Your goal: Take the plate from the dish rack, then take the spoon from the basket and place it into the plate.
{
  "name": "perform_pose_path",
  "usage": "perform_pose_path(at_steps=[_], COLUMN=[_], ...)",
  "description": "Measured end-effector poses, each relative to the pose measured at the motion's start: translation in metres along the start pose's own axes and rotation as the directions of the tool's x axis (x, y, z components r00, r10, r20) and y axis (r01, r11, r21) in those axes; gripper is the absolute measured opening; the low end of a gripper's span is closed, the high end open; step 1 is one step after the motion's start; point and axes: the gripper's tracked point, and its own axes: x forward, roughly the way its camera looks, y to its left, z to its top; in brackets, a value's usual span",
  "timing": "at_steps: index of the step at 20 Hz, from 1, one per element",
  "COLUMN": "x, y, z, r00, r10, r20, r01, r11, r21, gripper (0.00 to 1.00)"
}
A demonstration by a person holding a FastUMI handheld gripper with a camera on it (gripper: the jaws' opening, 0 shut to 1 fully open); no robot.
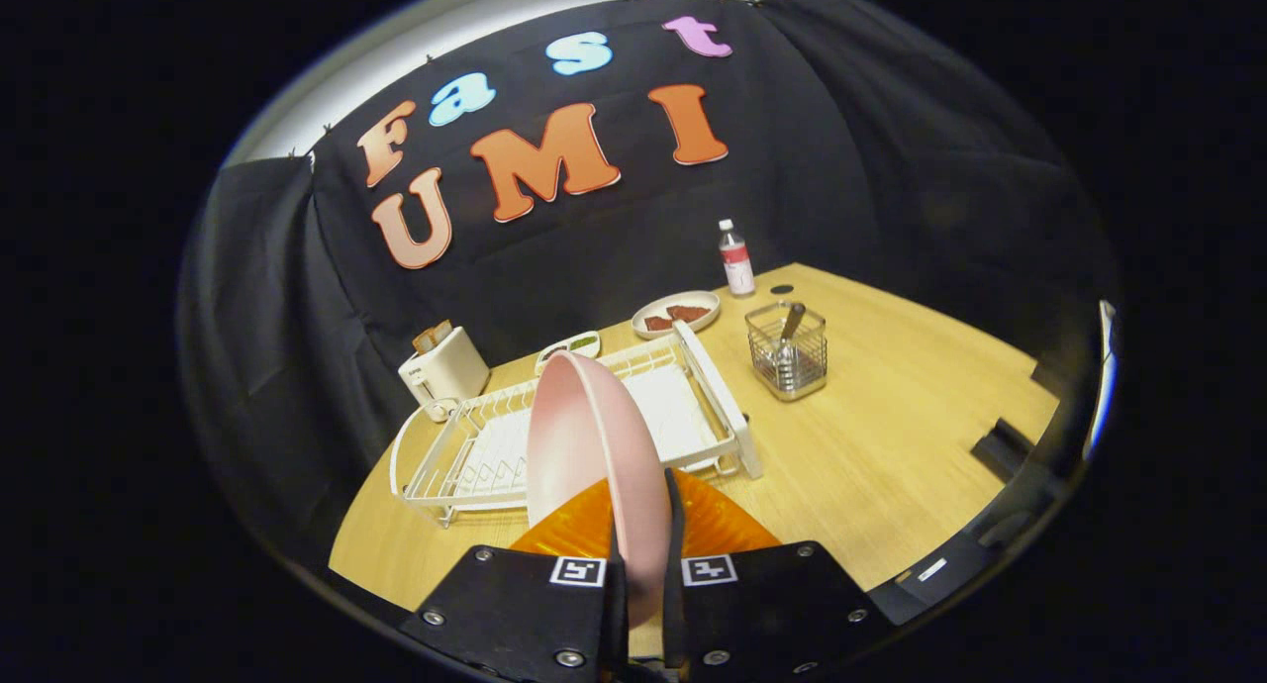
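Note:
A pink plate stands on edge between my fingers, lifted above the white dish rack on the wooden table. My gripper is shut on the plate's near rim, one finger on each face. Beyond the rack to the right stands a wire basket with a spoon upright in it, handle end up. The plate hides the middle of the rack.
A white toaster stands at the rack's far left. Behind the rack lie a small dish and a plate with brown food. A bottle stands by the wall. An orange surface shows just behind my fingers.

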Motion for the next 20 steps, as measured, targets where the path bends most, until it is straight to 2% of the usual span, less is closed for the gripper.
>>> perform_pose_path(at_steps=[6,16,20], x=[0.004,0.024,0.028], y=[-0.009,0.001,-0.002], z=[-0.064,-0.11,-0.117], r00=[0.991,0.962,0.957], r10=[0.06,0.145,0.138], r20=[-0.121,-0.231,-0.256], r01=[-0.033,-0.051,-0.033], r11=[0.977,0.928,0.926], r21=[0.212,0.369,0.377], gripper=[0.13,0.15,0.2])
